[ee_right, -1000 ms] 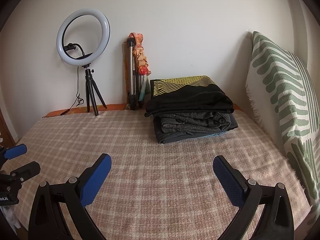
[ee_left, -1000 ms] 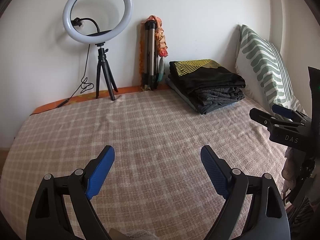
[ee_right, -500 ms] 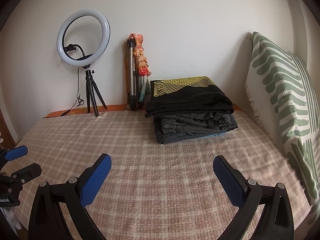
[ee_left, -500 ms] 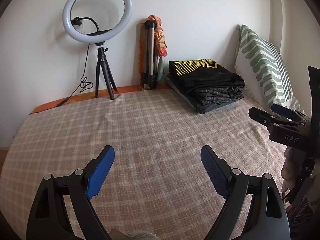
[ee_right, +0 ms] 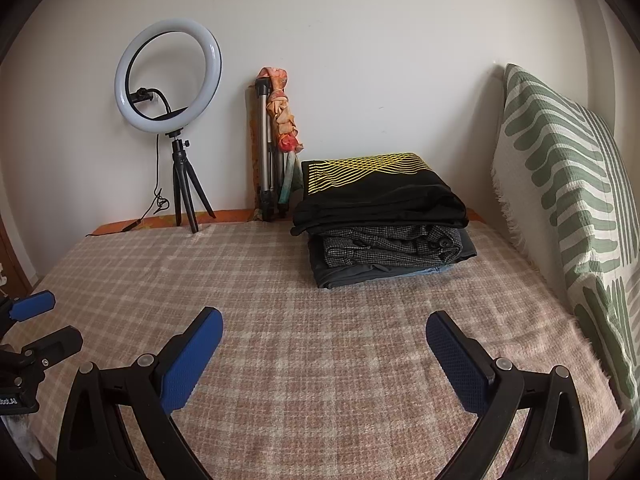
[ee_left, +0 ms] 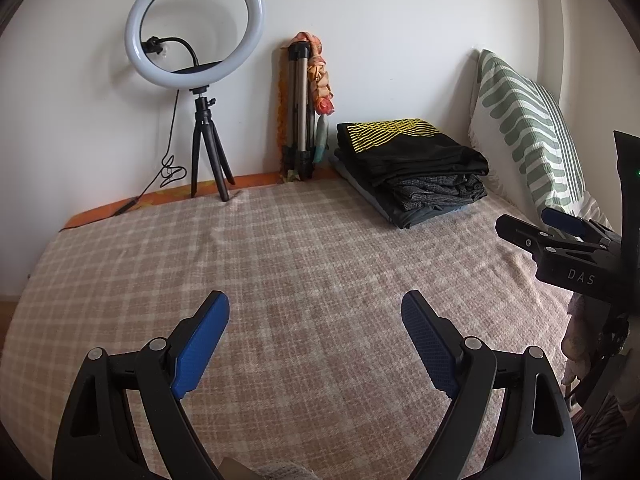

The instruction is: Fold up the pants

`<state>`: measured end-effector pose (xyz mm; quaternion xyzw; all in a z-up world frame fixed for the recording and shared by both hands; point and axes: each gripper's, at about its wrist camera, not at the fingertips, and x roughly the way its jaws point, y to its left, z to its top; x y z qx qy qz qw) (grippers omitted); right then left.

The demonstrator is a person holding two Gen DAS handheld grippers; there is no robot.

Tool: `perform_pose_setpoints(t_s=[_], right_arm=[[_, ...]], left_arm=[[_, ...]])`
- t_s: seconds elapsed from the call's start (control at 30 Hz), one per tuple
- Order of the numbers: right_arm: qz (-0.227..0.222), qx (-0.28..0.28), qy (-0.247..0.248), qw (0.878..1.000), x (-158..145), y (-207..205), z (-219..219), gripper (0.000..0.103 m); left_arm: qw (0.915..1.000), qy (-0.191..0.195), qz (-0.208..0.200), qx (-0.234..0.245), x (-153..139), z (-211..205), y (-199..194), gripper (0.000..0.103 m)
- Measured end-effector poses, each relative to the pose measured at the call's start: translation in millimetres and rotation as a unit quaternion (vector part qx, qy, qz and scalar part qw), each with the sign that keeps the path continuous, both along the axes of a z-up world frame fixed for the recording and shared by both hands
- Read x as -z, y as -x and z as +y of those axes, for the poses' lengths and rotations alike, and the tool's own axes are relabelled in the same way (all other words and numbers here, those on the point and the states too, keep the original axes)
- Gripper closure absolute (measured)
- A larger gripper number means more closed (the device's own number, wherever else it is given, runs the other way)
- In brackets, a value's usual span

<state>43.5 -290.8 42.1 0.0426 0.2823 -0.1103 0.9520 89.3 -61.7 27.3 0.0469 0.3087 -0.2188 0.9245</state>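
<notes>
**Both grippers held wide over the bed, folded stack at the far side**

I see my left gripper (ee_left: 316, 328) low over the checked blanket (ee_left: 300, 264) that covers the bed, its blue fingers (ee_left: 202, 344) spread wide with only bare blanket between them. My right gripper (ee_right: 324, 346) sits the same way, fingers (ee_right: 456, 360) far apart and holding nothing. Each gripper shows at the edge of the other's view: the right one at the right rim of the left wrist view, the left one at the left rim of the right wrist view.

The pants are in a folded stack of clothes (ee_right: 384, 220) at the far side of the bed, near the wall and well apart from both grippers. A black piece with yellow line print (ee_right: 372, 172) lies on top, a dark checked garment (ee_right: 392, 246) under it, and dark layers below with a sliver of light blue at the bottom. I cannot tell which layers are pants.

A green-and-white patterned pillow (ee_right: 568, 200) stands upright just right of the stack. Against the wall, left of the stack, a folded tripod (ee_right: 266, 152) leans with an orange cloth (ee_right: 284, 116) draped on it. Further left a ring light (ee_right: 168, 76) stands on a small black tripod, its cable trailing down.
</notes>
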Motion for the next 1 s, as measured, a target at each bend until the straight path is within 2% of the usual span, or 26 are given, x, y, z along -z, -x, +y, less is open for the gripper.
perform_pose_setpoints(t_s=[1.0], right_arm=[[0.004, -0.012, 0.002, 1.0, 2.0, -2.2, 2.0, 0.0]], left_arm=[[1.0, 0.005, -0.008, 0.0, -2.4, 0.8, 4.3, 0.014]])
